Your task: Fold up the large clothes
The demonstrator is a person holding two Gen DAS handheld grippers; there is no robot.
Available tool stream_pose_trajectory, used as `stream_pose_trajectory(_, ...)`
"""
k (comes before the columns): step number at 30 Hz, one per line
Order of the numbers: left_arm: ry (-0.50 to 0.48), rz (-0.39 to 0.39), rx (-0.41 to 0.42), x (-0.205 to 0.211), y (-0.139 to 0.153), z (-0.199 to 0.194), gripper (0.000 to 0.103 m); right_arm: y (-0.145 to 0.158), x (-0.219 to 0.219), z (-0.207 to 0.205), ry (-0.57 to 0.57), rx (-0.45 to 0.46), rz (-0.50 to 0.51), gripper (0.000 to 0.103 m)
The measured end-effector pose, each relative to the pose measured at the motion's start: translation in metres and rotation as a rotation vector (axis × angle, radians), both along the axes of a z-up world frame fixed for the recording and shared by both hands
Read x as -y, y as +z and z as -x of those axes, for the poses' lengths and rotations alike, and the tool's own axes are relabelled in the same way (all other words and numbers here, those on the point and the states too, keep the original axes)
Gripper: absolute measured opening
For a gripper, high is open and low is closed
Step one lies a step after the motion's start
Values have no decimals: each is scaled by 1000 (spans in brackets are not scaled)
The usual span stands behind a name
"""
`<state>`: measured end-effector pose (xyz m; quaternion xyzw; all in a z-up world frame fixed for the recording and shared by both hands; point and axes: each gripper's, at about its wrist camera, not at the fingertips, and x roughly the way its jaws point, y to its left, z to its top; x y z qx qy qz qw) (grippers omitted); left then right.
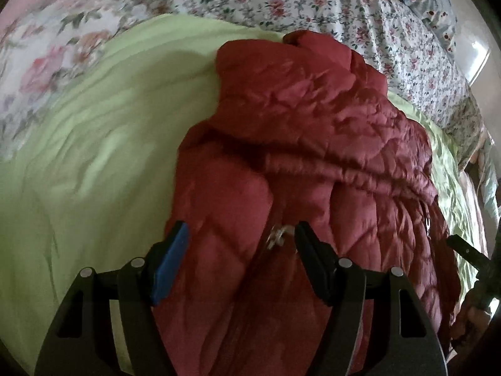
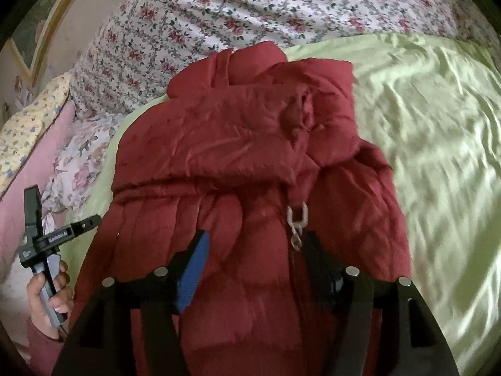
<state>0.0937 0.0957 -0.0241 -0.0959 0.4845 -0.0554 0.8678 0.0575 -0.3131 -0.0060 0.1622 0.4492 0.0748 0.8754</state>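
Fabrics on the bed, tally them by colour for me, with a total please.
Red: 1, the quilted jacket.
Light green: 1, the satin sheet under it.
White small-flower print: 1, the bedspread.
Total: 3.

Pretty dim indoor light in both wrist views, soft and flat. The green satin sheet (image 2: 438, 144) right of the right gripper's jaws catches streaky white glare and smears with motion blur. The red quilted jacket (image 1: 297, 156) ahead of the left jaws looks soft, folds shadowed. Heavy fisheye bending, black vignette corners.
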Motion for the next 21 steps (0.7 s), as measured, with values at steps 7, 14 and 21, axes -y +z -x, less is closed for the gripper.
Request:
stream_pose_trajectory(7, 15, 21, -23, -22, -9, 40, 70, 3, 20, 45, -61, -2, 11, 68)
stream_pose_trajectory(14, -3, 47, -47, -31, -13, 68, 70, -1, 38, 79, -112, -24, 11, 69)
stream_pose_trajectory(21, -34, 16, -73, -27, -23, 97, 70, -2, 47, 103, -146, -30, 46, 74)
